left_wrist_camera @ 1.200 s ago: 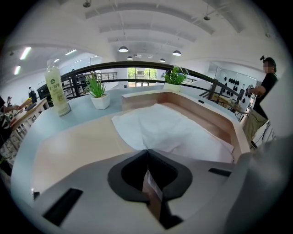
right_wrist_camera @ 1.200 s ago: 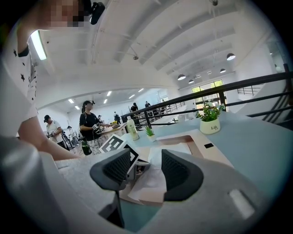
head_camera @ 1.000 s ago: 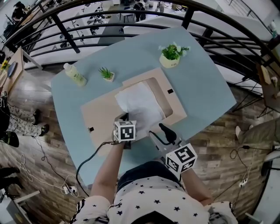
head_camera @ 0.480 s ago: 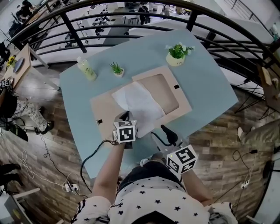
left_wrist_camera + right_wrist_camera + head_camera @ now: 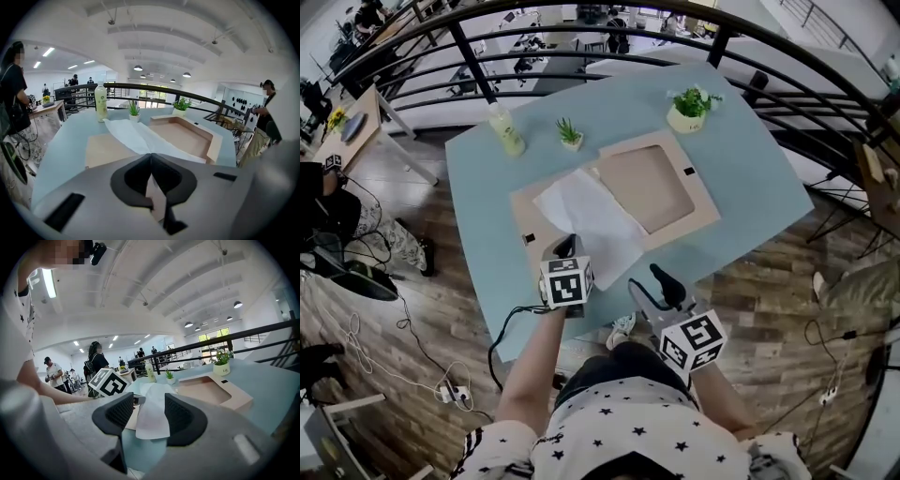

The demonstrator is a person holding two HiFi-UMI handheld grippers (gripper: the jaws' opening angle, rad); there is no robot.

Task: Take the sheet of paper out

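A white sheet of paper (image 5: 592, 221) lies half out of the shallow tan box (image 5: 654, 190), draped over the box's flat lid (image 5: 530, 215) and the blue table's near side. My left gripper (image 5: 564, 249) is shut on the sheet's near edge; in the left gripper view the sheet of paper (image 5: 136, 137) runs from the closed jaws of the left gripper (image 5: 151, 157) toward the box (image 5: 185, 136). My right gripper (image 5: 662, 277) hangs open off the table's front edge, holding nothing. In the right gripper view the sheet (image 5: 152, 412) shows between the fingers of the right gripper (image 5: 149, 413), well beyond them.
A pale green bottle (image 5: 506, 130), a small spiky plant (image 5: 570, 132) and a white pot with a leafy plant (image 5: 692, 107) stand along the table's far side. A black railing (image 5: 609, 19) runs beyond it. The table (image 5: 741, 169) ends close in front of me over wooden floor.
My left gripper has pulled the sheet toward me and to the left, so most of it is out of the box's recess. The right gripper stays open.
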